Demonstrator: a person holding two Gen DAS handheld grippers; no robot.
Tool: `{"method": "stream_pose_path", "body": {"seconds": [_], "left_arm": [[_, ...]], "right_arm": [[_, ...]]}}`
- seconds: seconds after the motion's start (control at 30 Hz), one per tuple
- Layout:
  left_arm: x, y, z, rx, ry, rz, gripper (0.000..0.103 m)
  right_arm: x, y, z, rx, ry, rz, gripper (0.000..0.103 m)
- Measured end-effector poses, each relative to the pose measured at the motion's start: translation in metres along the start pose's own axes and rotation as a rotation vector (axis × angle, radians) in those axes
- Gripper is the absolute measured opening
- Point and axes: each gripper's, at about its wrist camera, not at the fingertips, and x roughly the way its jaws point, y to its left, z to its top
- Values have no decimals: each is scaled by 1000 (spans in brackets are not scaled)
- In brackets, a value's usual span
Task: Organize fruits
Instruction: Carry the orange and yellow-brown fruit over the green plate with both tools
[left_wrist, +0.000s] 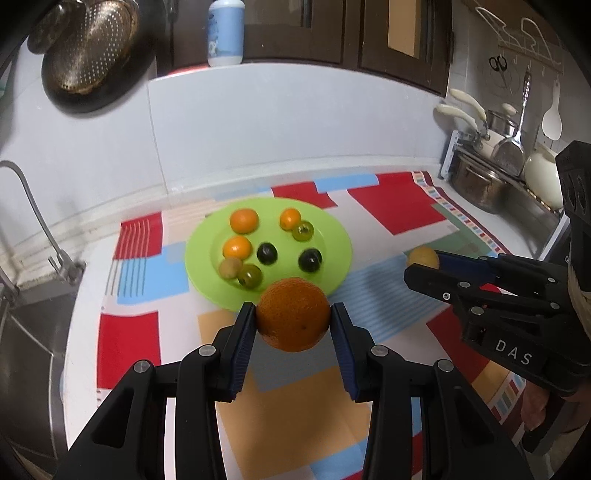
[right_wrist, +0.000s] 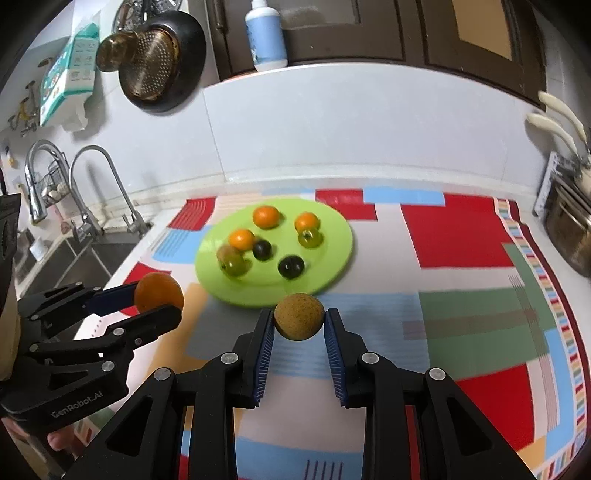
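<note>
Orange (left_wrist: 292, 319), round and dimpled, sits pinched in left hand-held gripper (left_wrist: 293, 317).

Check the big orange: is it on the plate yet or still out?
Out. The big orange is clamped in the left gripper, held in front of the green plate, above the patterned cloth.

Even indoor light, fisheye-bent edges, slight blur

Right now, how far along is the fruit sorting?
Mostly done: eight small fruits already sit on the green plate. In hand: the left claw is shut on an orange, and the right claw is shut on a brownish-yellow fruit. Left: those two presumably go to the plate; no other loose fruit shows on the cloth.
</note>
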Motion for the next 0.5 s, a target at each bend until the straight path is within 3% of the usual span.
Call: {"method": "stream_pose_path", "body": {"seconds": [0.5], "left_arm": [[4, 20, 38, 29, -74, 31, 40]], "right_arm": [[8, 20, 41, -62, -72, 27, 29]]}}
